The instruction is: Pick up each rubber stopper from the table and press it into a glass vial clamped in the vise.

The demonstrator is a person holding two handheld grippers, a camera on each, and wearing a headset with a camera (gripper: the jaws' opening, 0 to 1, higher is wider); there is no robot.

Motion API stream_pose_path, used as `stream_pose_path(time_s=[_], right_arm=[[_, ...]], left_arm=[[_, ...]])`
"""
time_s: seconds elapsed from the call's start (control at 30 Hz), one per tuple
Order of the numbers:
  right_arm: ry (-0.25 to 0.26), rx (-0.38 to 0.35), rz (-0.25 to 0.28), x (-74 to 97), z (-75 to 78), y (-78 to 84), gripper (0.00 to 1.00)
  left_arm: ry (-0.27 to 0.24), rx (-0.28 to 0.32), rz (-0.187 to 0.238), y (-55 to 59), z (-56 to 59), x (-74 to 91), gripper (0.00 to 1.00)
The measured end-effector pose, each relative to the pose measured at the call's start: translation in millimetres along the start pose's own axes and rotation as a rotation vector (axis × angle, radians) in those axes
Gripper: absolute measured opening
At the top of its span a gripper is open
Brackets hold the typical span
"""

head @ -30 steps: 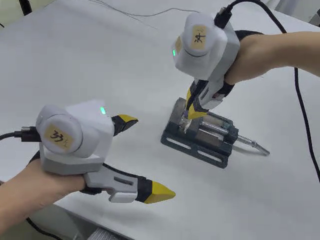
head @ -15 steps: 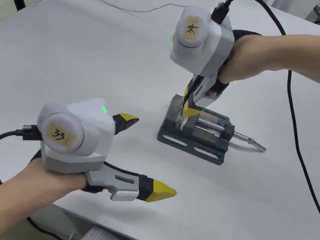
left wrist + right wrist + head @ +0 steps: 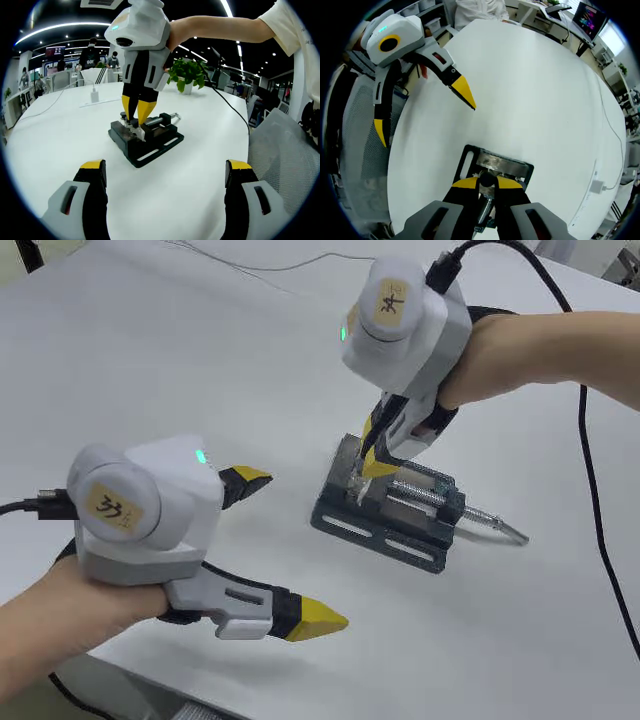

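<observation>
Two jaws spread wide apart belong to the left gripper (image 3: 290,550), the one nearest to the person. Nothing is between them, and it hovers over the white table (image 3: 150,360), well apart from the work. Farther away, the right gripper (image 3: 136,119) points down into the vise (image 3: 400,525). Its jaws are almost together, clamped on a small dark rubber stopper (image 3: 487,178) that sits between the tips, directly over the vise opening. The glass vial is hidden under the tips, so I cannot tell how deep the stopper sits. I think the risk is a tilted push: if the stopper meets the vial mouth off-centre, it can jam crooked, slip from the jaws, or crack the glass. Compared with half a second before, almost nothing differs: the right gripper stays over the vise, and the left one stays open and idle.
</observation>
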State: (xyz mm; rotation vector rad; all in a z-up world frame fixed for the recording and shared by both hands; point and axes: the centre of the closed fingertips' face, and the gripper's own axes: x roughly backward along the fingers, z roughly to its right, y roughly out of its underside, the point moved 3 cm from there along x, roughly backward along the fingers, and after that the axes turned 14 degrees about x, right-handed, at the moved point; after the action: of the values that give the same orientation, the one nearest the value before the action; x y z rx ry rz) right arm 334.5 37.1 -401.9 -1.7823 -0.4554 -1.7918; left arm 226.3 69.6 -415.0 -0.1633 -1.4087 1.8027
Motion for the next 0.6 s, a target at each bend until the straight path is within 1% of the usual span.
stream_pose_path(time_s=[0.13,0.2,0.3,0.37,0.4,0.47,0.57,0.6], right_arm=[[0.001,0.034,-0.012,0.1,-1.3,0.4,0.08],[0.002,0.035,-0.013,0.8,-4.5,-0.3,0.09],[0.0,0.042,-0.012,0.8,-4.5,0.8,0.11],[0.015,0.051,-0.021,1.5,-2.8,2.6,0.13],[0.01,0.051,-0.015,3.2,-4.4,2.9,0.14],[0.021,0.042,-0.007,7.3,-2.9,4.0,0.16],[0.022,0.044,-0.002,11.0,-2.6,4.7,0.14],[0.022,0.045,0.0,12.4,-2.6,4.7,0.1]], left_arm=[[0.001,0.001,-0.003,1.0,0.6,-0.1,0.98],[0.0,0.001,-0.005,1.4,0.2,0.1,0.98],[-0.001,0.004,-0.005,1.5,-0.8,0.3,0.98],[-0.001,0.004,-0.005,1.5,-1.1,0.3,0.98],[0.0,0.003,-0.006,1.3,-1.0,0.3,0.98],[0.001,0.001,-0.006,0.7,-0.9,0.1,0.98],[0.001,-0.001,-0.007,-0.3,-1.5,-0.4,0.98],[0.001,-0.002,-0.006,-0.7,-1.7,-0.4,0.98]])
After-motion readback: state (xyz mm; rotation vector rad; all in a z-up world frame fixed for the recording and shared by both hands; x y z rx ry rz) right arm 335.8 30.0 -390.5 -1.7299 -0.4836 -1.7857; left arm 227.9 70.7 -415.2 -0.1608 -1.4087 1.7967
